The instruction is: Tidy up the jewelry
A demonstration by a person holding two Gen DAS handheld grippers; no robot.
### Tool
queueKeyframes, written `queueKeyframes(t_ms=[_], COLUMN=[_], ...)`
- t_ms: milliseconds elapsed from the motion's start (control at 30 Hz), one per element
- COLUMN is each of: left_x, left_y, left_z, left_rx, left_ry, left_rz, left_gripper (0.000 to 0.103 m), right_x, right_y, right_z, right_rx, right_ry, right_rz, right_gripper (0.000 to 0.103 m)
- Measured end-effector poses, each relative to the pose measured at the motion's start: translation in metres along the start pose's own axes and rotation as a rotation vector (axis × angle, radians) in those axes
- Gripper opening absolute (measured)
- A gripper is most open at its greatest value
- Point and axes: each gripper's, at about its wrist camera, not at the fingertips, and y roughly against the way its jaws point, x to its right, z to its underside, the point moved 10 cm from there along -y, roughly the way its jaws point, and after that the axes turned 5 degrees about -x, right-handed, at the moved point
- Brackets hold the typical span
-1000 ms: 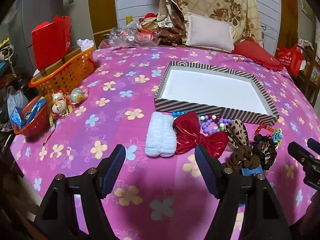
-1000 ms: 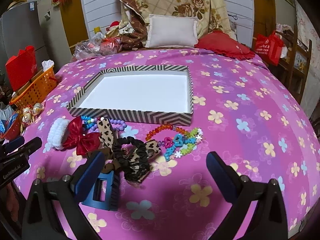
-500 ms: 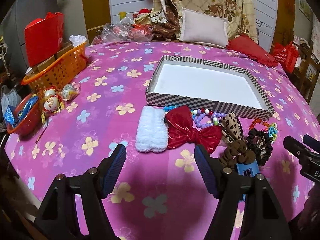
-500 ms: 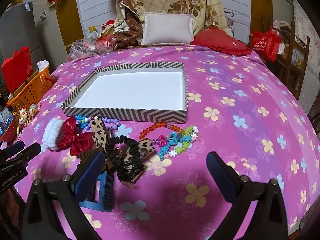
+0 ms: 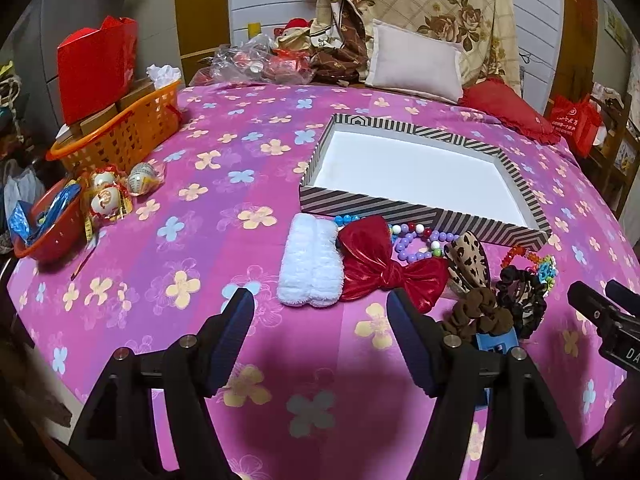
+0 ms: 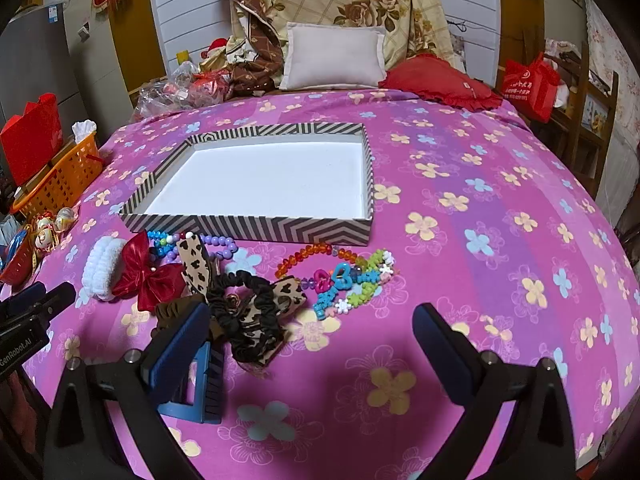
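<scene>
While the pile of accessories is lying along the near wall of the striped box [image 5: 372,205], I am reading the white scrunchie [image 5: 311,266] as the likeliest first pick: it is sitting just ahead of my left hand-held gripper [image 5: 320,332], almost on the line between its pads, with its long axis running away from me toward the box. The red bow [image 5: 384,268] is touching its right edge, and beyond that the purple bead bracelet [image 5: 416,242], leopard bow [image 5: 468,264] and brown scrunchie [image 5: 476,312] are trailing off to the right. My left hand-held gripper is standing wide, its jaws closing slightly, with nothing between them. My right hand-held gripper [image 6: 312,344] is also spread wide and carrying nothing; it is the nearer one to the black scrunchie [image 6: 244,320], the blue hair claw [image 6: 206,384] by its left pad, and the coloured bead strands [image 6: 344,276]. The box is showing only its bare white floor, so I judge nothing is sorted yet. On the bed's left edge, an orange basket [image 5: 132,136] is holding cartons and a red bag.
</scene>
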Motion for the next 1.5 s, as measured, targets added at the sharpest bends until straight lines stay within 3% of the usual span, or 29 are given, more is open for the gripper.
queueKeyframes(t_ms=[1500], left_x=[-0.039], left_y=[-0.022], left_z=[0.010], left_rx=[-0.066], left_ry=[0.023], left_rz=[-0.004], left_gripper=[0.052], right_x=[-0.001], right_y=[-0.014], right_z=[0.000], right_rx=[-0.033], right_ry=[0.006], right_rz=[-0.024], right_gripper=[0.103])
